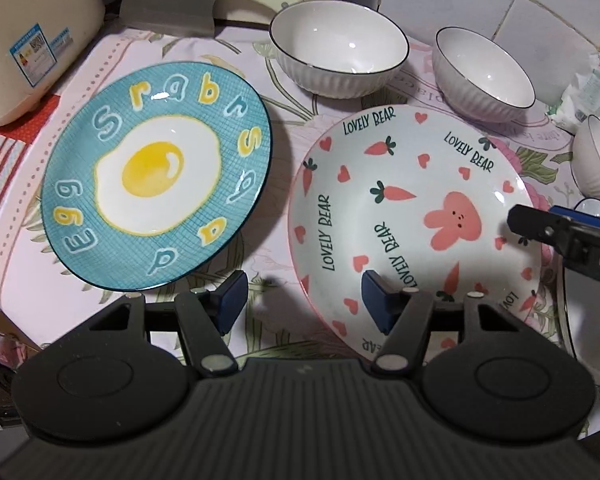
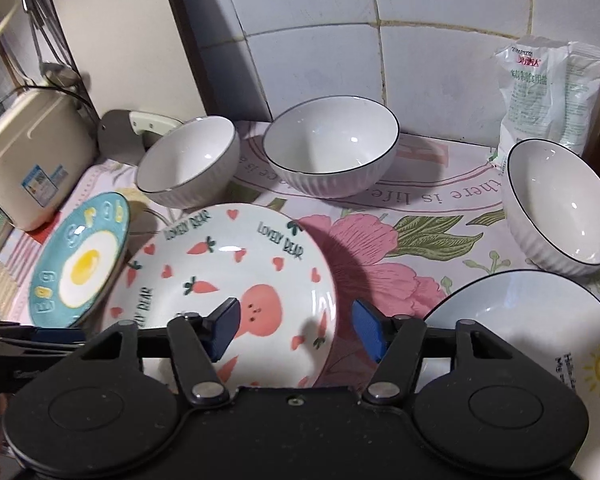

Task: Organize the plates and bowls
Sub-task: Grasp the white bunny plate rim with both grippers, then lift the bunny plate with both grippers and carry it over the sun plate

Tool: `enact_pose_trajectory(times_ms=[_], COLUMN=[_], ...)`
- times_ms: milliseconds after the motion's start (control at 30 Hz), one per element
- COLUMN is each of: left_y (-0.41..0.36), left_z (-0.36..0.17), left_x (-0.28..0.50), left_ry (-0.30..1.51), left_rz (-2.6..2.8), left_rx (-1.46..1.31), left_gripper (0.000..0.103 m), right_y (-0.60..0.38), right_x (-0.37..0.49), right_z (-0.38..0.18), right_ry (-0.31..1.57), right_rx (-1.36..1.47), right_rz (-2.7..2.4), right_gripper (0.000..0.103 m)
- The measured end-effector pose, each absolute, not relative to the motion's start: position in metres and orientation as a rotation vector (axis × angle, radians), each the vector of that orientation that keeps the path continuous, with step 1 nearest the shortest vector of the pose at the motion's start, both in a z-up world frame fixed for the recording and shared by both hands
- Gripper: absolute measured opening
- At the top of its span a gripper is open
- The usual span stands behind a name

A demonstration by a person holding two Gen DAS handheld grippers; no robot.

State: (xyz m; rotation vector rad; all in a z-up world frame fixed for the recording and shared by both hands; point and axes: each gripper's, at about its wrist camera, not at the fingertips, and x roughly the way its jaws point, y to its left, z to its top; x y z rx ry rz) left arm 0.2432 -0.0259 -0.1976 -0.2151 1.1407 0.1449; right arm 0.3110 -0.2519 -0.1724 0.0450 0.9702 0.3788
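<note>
A teal egg plate (image 1: pixel 156 176) lies on the floral cloth at the left; it also shows in the right wrist view (image 2: pixel 80 260). A white "Lovely Bear" plate (image 1: pixel 412 216) lies to its right (image 2: pixel 224 284). Three white ribbed bowls stand behind: one (image 1: pixel 340 48) (image 2: pixel 188 160), a second (image 1: pixel 484 72) (image 2: pixel 328 144), a third (image 2: pixel 560 204). A white plate with a sun drawing (image 2: pixel 532 328) lies at the right. My left gripper (image 1: pixel 304 304) is open, hovering over the bear plate's left rim. My right gripper (image 2: pixel 296 328) is open above the bear plate's right rim, and shows in the left wrist view (image 1: pixel 540 228).
A beige rice cooker (image 1: pixel 32 36) stands at the back left. A cleaver (image 1: pixel 172 0) with a cream handle leans behind the plates. A white food bag (image 2: pixel 552 92) stands against the tiled wall at the back right.
</note>
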Motion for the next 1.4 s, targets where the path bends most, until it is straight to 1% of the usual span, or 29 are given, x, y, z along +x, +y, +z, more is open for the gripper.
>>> enact_pose_trajectory(times_ms=[33, 67, 100, 133, 167, 200, 267, 300, 367, 433, 700, 800, 933, 1167, 1400], left_y=[-0.025, -0.024, -0.024, -0.024, -0.025, -0.027, -0.027, -0.027, -0.025, -0.023, -0.019, -0.018, -0.009, -0.009, -0.024], left_z=[-0.199, -0.2, -0.2, -0.201, -0.202, -0.203, -0.205, -0.206, -0.207, -0.208, -0.216, -0.216, -0.214, -0.189, -0.162], left_x=[0.243, 0.243, 0.243, 0.243, 0.243, 0.243, 0.244, 0.243, 0.244, 0.244, 0.245, 0.245, 0.244, 0.241, 0.231], left_ry=[1.146, 1.148, 1.151, 1.154, 1.159, 1.164, 1.166, 1.164, 1.16, 1.155, 1.113, 1.12, 1.133, 1.158, 1.16], left_rz=[0.133, 0.123, 0.11, 0.097, 0.089, 0.09, 0.092, 0.092, 0.091, 0.088, 0.093, 0.072, 0.064, 0.076, 0.031], left_rx=[-0.232, -0.255, -0.272, -0.281, -0.28, -0.272, -0.265, -0.266, -0.282, -0.291, -0.342, -0.327, -0.389, -0.377, -0.35], left_gripper=[0.053, 0.04, 0.034, 0.033, 0.028, 0.024, 0.022, 0.021, 0.021, 0.021, 0.023, 0.023, 0.023, 0.023, 0.023], right_y=[-0.252, -0.252, -0.252, -0.253, -0.253, -0.254, -0.256, -0.257, -0.258, -0.26, -0.264, -0.264, -0.265, -0.273, -0.293], right_x=[0.312, 0.314, 0.315, 0.316, 0.316, 0.317, 0.318, 0.319, 0.32, 0.323, 0.329, 0.332, 0.332, 0.319, 0.295], right_z=[-0.175, -0.177, -0.179, -0.181, -0.183, -0.184, -0.187, -0.187, -0.189, -0.193, -0.198, -0.193, -0.181, -0.158, -0.131], right_ry=[0.974, 0.982, 0.992, 0.998, 1.001, 1.002, 1.008, 1.009, 1.016, 1.035, 1.064, 1.086, 1.093, 1.117, 1.07], right_rx=[0.041, 0.042, 0.046, 0.046, 0.043, 0.04, 0.047, 0.049, 0.042, 0.049, 0.106, 0.094, 0.105, 0.165, 0.187], right_rz=[0.379, 0.38, 0.382, 0.378, 0.374, 0.371, 0.37, 0.371, 0.373, 0.381, 0.416, 0.429, 0.444, 0.445, 0.422], right_gripper=[0.059, 0.052, 0.048, 0.043, 0.038, 0.035, 0.03, 0.029, 0.022, 0.018, 0.02, 0.019, 0.016, 0.014, 0.014])
